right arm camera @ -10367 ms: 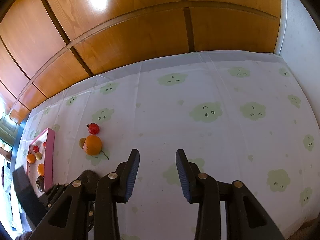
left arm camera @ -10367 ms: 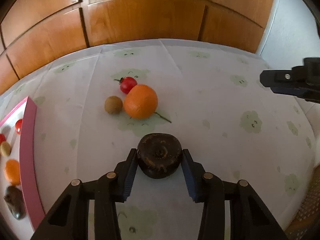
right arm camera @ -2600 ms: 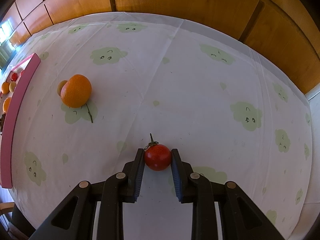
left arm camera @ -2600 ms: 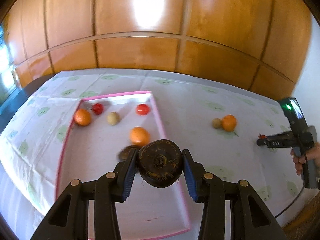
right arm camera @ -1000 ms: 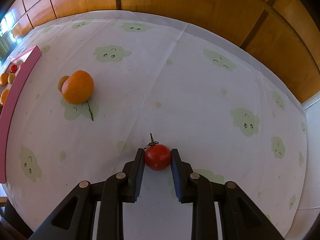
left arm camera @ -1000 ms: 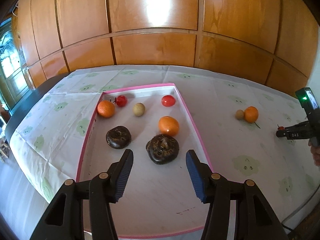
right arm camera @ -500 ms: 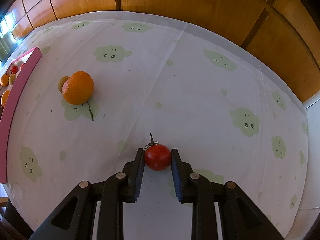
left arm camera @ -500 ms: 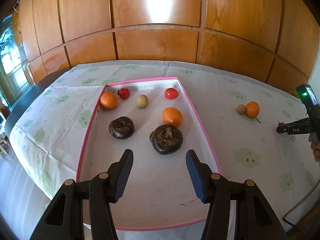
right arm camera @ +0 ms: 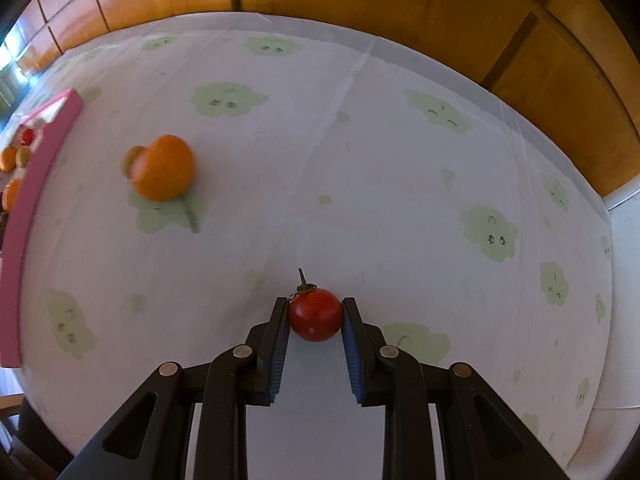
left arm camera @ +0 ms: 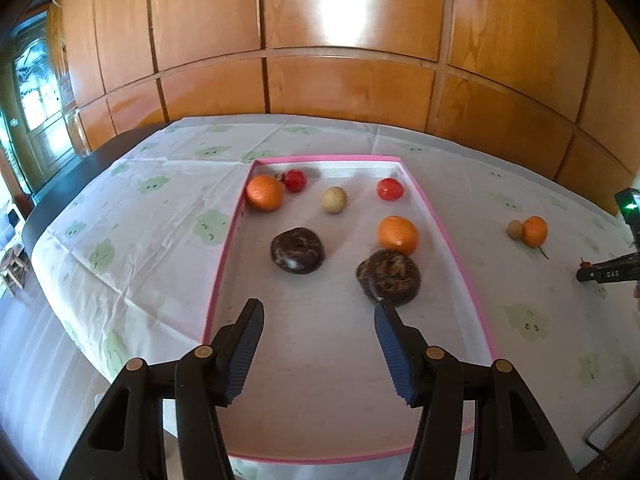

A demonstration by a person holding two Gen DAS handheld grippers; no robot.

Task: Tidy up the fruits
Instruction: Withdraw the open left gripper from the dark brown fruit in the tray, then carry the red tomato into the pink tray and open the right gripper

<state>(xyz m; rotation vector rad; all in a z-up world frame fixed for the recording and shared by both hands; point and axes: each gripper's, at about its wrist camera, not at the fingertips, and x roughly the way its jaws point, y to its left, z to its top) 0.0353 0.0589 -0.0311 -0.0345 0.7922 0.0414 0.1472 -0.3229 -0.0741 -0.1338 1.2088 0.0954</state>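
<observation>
Right gripper (right arm camera: 315, 316) pinches the tomato (right arm camera: 316, 314), stem toward twelve o'clock, over the cloth (right arm camera: 360, 152). Tray (right arm camera: 38, 156) lies at ten o'clock, past the orange (right arm camera: 163, 174). Left gripper (left arm camera: 318, 320) hangs open and empty over the tray (left arm camera: 460, 240), nearer it.
</observation>
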